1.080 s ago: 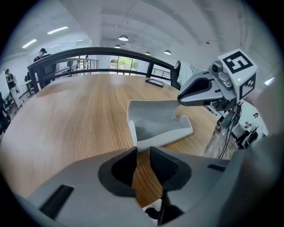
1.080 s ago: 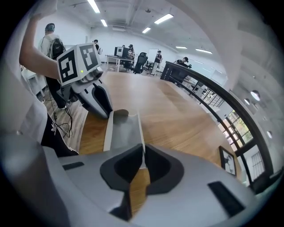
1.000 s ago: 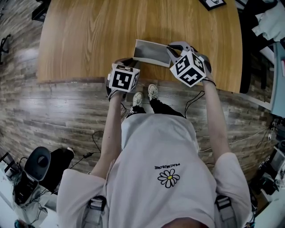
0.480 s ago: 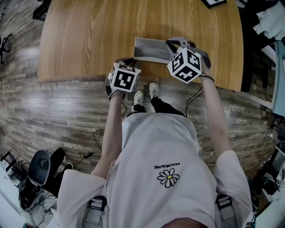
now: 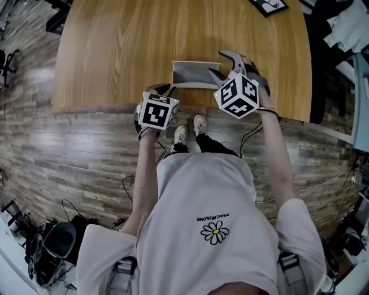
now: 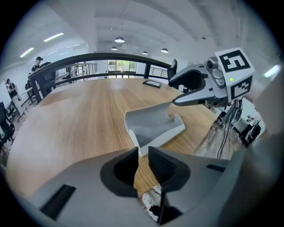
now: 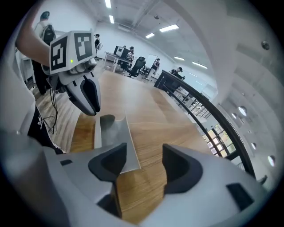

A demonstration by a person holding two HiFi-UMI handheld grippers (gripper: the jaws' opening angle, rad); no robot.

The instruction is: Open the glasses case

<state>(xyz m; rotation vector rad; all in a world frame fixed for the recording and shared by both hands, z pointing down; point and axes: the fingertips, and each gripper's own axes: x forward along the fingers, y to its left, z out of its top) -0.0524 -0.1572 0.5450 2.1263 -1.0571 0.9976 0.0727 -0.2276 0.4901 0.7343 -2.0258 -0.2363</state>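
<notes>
The grey glasses case (image 5: 193, 75) lies open near the front edge of the wooden table (image 5: 115, 52). In the left gripper view its hollow inside (image 6: 153, 128) faces up. My left gripper (image 6: 142, 153) is closing, its tips narrowly apart with the case's near corner between them; in the head view the left gripper (image 5: 164, 87) sits at the case's left end. My right gripper (image 5: 217, 63) hovers over the case's right end, its jaws opening wide, nothing between them. In the right gripper view the case (image 7: 113, 133) lies just beyond the right gripper (image 7: 144, 162).
A black-framed object (image 5: 270, 6) lies at the table's far edge. The table's front edge (image 5: 190, 106) runs right under both grippers, with the person's shoes (image 5: 189, 125) and cables on the plank floor below. A dark railing (image 6: 88, 60) stands behind the table.
The right gripper, shut at the case's right end before, has opened wide and lifted slightly off it. The left gripper stays at the case's left corner.
</notes>
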